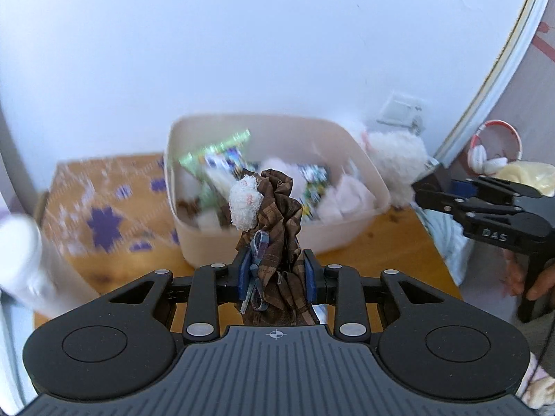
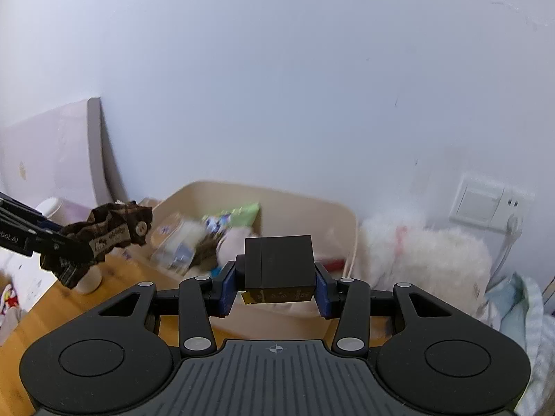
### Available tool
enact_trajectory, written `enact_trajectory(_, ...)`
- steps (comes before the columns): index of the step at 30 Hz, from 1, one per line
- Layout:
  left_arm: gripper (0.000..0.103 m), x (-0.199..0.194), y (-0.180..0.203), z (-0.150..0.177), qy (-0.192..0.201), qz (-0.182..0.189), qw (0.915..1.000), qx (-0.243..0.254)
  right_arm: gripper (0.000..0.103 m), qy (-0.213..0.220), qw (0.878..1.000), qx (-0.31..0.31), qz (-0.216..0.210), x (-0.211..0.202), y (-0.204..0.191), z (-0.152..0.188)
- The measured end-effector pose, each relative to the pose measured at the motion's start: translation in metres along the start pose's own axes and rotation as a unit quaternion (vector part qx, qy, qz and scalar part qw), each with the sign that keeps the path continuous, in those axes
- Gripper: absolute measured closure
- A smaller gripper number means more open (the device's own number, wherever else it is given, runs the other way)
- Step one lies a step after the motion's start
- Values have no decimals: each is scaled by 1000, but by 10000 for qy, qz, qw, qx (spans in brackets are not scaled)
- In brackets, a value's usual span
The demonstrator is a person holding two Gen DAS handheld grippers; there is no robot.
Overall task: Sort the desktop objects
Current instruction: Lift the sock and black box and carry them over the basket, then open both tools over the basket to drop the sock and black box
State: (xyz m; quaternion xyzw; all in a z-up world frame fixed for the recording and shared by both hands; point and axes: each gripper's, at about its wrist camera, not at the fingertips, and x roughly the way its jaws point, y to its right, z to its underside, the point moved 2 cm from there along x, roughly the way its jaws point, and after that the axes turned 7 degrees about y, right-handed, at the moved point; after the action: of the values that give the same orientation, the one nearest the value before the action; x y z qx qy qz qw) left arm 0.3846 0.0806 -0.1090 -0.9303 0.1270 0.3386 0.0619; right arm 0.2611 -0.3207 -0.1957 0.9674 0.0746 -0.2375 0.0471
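My left gripper (image 1: 276,272) is shut on a brown plaid scrunchie (image 1: 277,218) with a white fluffy patch, held above the wooden desk just in front of the beige bin (image 1: 367,173). The scrunchie also shows in the right wrist view (image 2: 111,232), left of the bin (image 2: 348,242). My right gripper (image 2: 276,286) is shut on a small black box (image 2: 279,261) with a gold underside, held in front of the bin. The right gripper shows in the left wrist view (image 1: 430,194), at the right of the bin. The bin holds snack packets and soft pink items.
A white plush toy (image 2: 433,260) lies right of the bin against the wall, below a wall socket (image 2: 485,204). An orange patterned box (image 1: 104,208) sits left of the bin. A white cup (image 2: 88,279) stands on the desk (image 1: 381,253). Headphones (image 1: 492,149) lie far right.
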Motion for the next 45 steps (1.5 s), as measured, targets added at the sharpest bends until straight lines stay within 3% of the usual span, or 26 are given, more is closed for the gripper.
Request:
enact_trajectory(12, 72, 50, -16, -56, 250, -474, 9986, 6, 61, -51, 9997, -140, 194, 49, 1, -25)
enact_trajectory(18, 72, 89, -13, -59, 113, -586, 9982, -26, 61, -269, 9993, -58, 264, 88, -6, -26)
enact_trajectory(25, 71, 126, -11, -47, -162, -766, 9968, -145, 61, -955, 9938, -141, 556, 132, -18, -7)
enact_trajectory(29, 71, 135, -12, -43, -217, -749, 9969, -143, 61, -1122, 9920, -147, 563, 141, -20, 3)
enact_trajectory(32, 68, 136, -11, -41, -245, -686, 9973, -94, 48, -1149, 9919, -76, 535, 137, -20, 8)
enact_trajectory(36, 33, 129, -8, -40, -196, -782, 9967, -4, 34, -1002, 9938, -120, 474, 126, -19, 9)
enact_trajectory(40, 28, 117, -8, -39, -146, -672, 9975, -162, 15, -801, 9960, -13, 399, 103, -20, 8)
enact_trajectory(45, 27, 90, -6, -36, 33, -556, 9983, -141, 12, -585, 9977, -95, 322, 73, -19, 10)
